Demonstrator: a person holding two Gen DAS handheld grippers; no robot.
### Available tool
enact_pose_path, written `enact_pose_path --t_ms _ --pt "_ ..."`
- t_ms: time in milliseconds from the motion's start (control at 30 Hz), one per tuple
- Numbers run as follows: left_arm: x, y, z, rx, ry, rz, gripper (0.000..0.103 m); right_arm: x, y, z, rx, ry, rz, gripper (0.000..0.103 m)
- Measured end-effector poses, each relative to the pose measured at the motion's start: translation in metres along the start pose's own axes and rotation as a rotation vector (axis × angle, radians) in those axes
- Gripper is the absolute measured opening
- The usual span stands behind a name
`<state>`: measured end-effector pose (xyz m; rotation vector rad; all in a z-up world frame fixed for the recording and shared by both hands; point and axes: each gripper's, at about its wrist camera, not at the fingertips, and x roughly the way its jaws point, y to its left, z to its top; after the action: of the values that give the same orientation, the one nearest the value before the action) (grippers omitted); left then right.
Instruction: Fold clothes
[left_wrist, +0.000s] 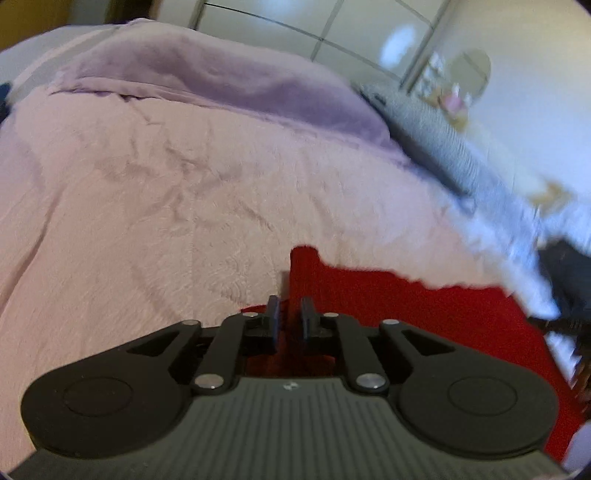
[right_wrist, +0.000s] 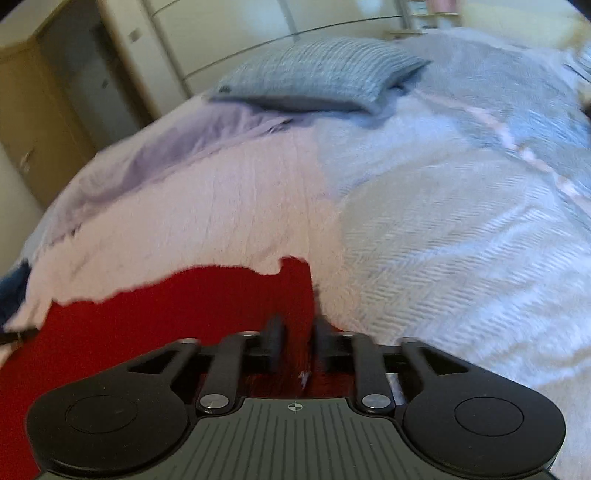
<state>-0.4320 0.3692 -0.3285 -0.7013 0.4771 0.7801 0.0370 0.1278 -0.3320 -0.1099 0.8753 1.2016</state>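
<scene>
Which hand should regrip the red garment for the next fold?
Probably left: the left tongs stand narrowly parted around the red garment at its corner. The right tongs gape wider over their corner.

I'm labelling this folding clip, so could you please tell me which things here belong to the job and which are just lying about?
Job: red garment; left gripper; right gripper.
Lying about: pink bedspread; purple blanket; grey pillow; white textured cover.

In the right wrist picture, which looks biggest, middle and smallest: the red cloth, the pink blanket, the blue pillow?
1. pink blanket
2. red cloth, unsure, since it lies nearest the camera and the gripper hides part of it
3. blue pillow, far back, so it looks smallest
</scene>
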Motion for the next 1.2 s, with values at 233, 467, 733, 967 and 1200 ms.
enact_pose_path --t_ms 233,467,733,967,1200 --pt "-0.106 0.010 -0.053 -0.135 -0.071 -0.105 0.033 -0.106 0.006 -0.061 0.121 -0.122 0.101 0.051" --pt "-0.145 0.012 -0.134 -0.388 -0.071 -0.279 0.033 -0.156 0.002 -0.142 0.313 -0.136 0.191 0.051" --pt "-0.123 0.000 -0.130 -0.354 -0.113 -0.335 0.041 -0.146 0.015 -0.134 0.289 -0.192 0.179 0.051" --pt "-0.099 -0.012 -0.119 -0.154 -0.018 -0.395 0.049 -0.134 0.017 -0.145 0.253 -0.155 0.182 0.051" --pt "-0.112 0.004 -0.108 -0.078 -0.022 -0.433 0.004 -0.126 0.016 -0.136 0.204 -0.138 0.116 0.011"
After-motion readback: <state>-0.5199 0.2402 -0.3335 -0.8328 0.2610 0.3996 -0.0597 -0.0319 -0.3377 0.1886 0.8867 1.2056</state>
